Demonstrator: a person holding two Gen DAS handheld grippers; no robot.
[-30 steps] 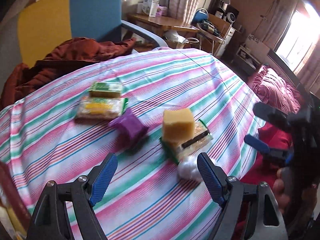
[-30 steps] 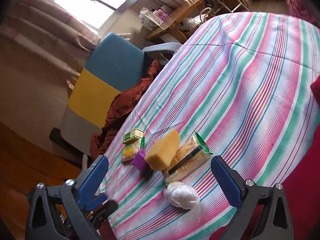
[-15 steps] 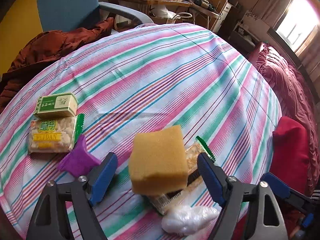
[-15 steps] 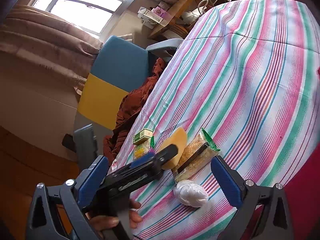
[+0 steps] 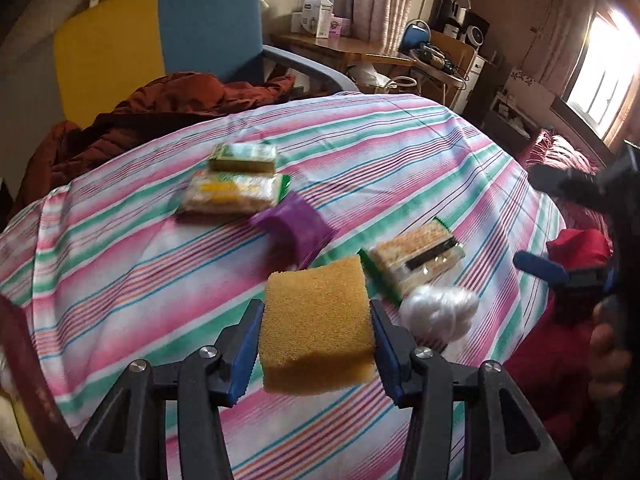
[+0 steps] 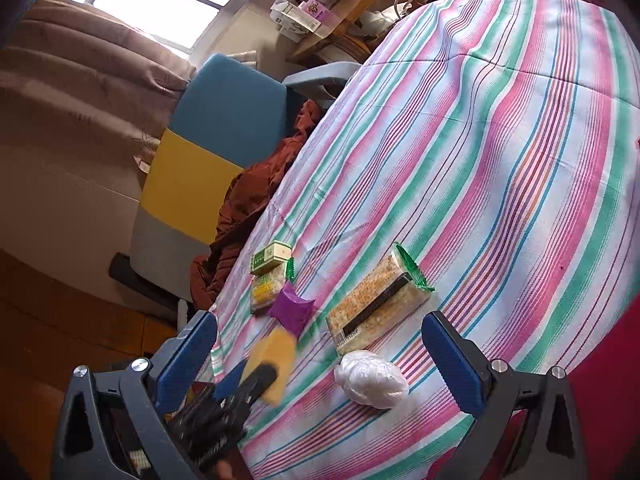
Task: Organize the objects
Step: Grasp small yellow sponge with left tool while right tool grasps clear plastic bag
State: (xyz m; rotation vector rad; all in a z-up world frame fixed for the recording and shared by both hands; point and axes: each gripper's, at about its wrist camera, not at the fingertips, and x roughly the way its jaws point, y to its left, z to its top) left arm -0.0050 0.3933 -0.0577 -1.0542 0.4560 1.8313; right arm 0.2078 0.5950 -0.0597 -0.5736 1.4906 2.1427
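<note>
Presently the left tool (image 5: 316, 354) is clenched on a yellow sponge (image 5: 316, 324), its blue pads (image 5: 244, 354) pressed against the two side faces, and the sponge is held clear of the striped surface (image 5: 120, 264), near its front edge. The right tool (image 6: 320, 356) stands released and grasps nothing — its jaws are spread wide above the white plastic bundle (image 6: 370, 378).

A slip is the main risk: the sponge is soft, so a squeeze that is too light could let it sag out of the pads, while a hard one would deform it and make it spring sideways on release. If it is lowered carelessly, the purple packet (image 5: 294, 230) or the cracker pack with the black band (image 5: 418, 258) just beyond could be nudged. A brush between the two tools is also possible, since they are near each other at the surface's edge.

The sponge's broad face is turned toward the left camera and tilted back; its long axis appears to run roughly across the gap between the pads, though the block is nearly square. Farther out, a second cracker pack (image 5: 232, 196) and a green box (image 5: 244, 157) lie side by side — long axes roughly parallel, left to right in the left view.
</note>
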